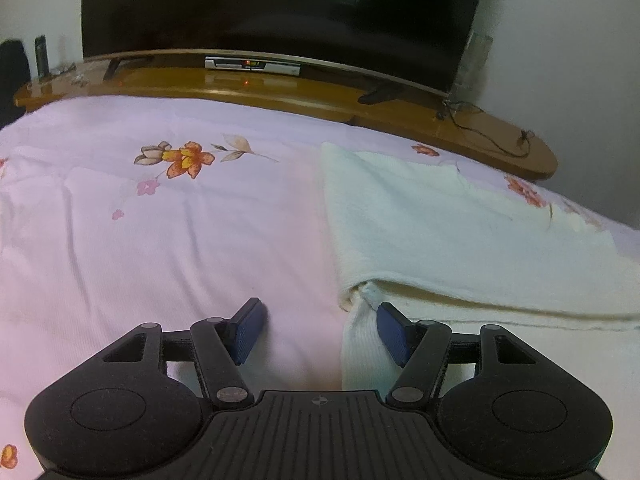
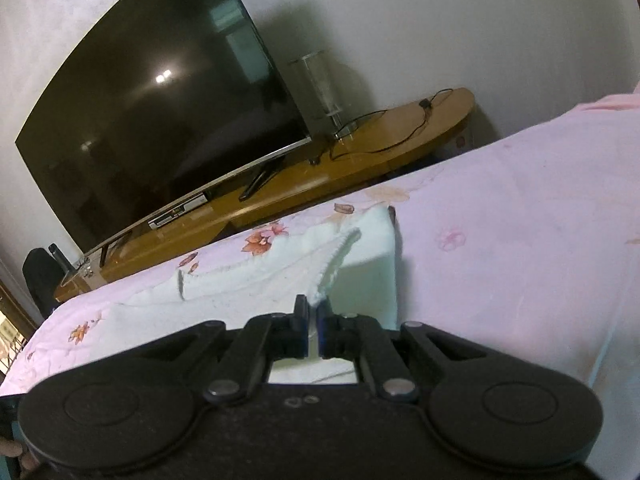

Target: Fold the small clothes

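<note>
**White garment on the bed, one edge lifted**

While the white knitted garment (image 1: pixel 420 216) lies spread on the pink flowered bedsheet (image 1: pixel 160 240), its near layer is doubled over, forming a soft fold along the front. A ribbed hem (image 2: pixel 334 268) rises from the cloth in the right wrist view and runs into the right gripper (image 2: pixel 313 320), whose fingers are together and clamped on that hem. The left gripper (image 1: pixel 318 332) rests low over the bed with its blue-padded fingers (image 1: pixel 250 330) apart; one finger stands over bare sheet, the other over the garment's left edge, and nothing is pinched between them.

Beyond the bed stands a long wooden table (image 1: pixel 248 84) carrying a large dark television (image 1: pixel 280 12), a silver set-top box (image 1: pixel 252 65) beneath the screen, a clear glass vase (image 2: pixel 318 88) and a loose black cable (image 2: pixel 396 128). None of these touches the garment.

Only the right wrist view shows the raised hem and the garment's far corner (image 2: pixel 386 220); only the left wrist view shows the doubled front fold (image 1: pixel 480 292).
</note>
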Motion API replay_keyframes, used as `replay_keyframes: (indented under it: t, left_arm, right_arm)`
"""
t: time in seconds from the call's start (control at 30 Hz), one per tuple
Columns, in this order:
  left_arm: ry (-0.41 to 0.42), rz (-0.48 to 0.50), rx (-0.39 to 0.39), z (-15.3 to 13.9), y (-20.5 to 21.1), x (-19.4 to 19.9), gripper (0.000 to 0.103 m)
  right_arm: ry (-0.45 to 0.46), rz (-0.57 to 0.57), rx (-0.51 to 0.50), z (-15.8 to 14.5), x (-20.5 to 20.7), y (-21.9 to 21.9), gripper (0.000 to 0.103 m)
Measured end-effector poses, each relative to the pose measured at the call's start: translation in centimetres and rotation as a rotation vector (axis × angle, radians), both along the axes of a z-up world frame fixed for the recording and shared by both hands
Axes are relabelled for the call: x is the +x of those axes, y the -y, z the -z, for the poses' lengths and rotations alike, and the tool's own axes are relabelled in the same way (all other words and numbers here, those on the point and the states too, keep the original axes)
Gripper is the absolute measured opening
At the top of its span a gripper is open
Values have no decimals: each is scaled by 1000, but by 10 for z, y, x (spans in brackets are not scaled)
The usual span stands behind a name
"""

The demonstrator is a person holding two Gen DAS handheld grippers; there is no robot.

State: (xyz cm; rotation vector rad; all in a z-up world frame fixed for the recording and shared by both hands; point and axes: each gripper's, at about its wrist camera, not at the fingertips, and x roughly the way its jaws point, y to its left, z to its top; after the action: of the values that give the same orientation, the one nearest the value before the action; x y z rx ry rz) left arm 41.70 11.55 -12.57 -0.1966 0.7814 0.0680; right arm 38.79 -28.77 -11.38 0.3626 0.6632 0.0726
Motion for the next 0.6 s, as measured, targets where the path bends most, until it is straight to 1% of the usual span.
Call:
replay_keyframes:
  t: [0.07,0.1,0.13,0.27,0.3,0.37,0.4,0.43,0.47,0.53,0.6]
  left_arm:
    - [0,3,-16,0,-4,0,64]
    - [-2,6,-14,1,-5,-1,64]
    - [-6,10,-10,0,-5,-1,64]
    - [-13,9,-2,-2,-11,-9,64]
    - [-11,4,-5,-2,-14,-12,64]
    - [-10,-27,-14,-5,-25,-21,64]
    - [0,-50,-24,-9,-29,-25,64]
    - [29,-56,-46,-14,-33,-28,64]
    - [67,-49,-65,-21,-33,-29,64]
    - [117,-10,-77,-33,-22,-22,64]
    - [143,67,-95,-39,-1,-9,64]
  right_arm:
    - [-57,21,-8,13,4,6,5]
    - [-89,36,4,22,5,10,5]
    - [-98,35,22,27,5,13,5]
    - [-86,33,21,28,4,13,5]
    - [-85,37,22,28,3,13,3]
    - [-80,38,20,26,1,14,4]
    - [-73,41,7,23,-2,15,6]
    - [-54,49,-14,18,-6,14,15]
    - [-28,58,-46,10,-11,14,17]
    - [24,56,-91,-1,-16,10,17]
    - [51,32,-108,-8,-12,3,16]
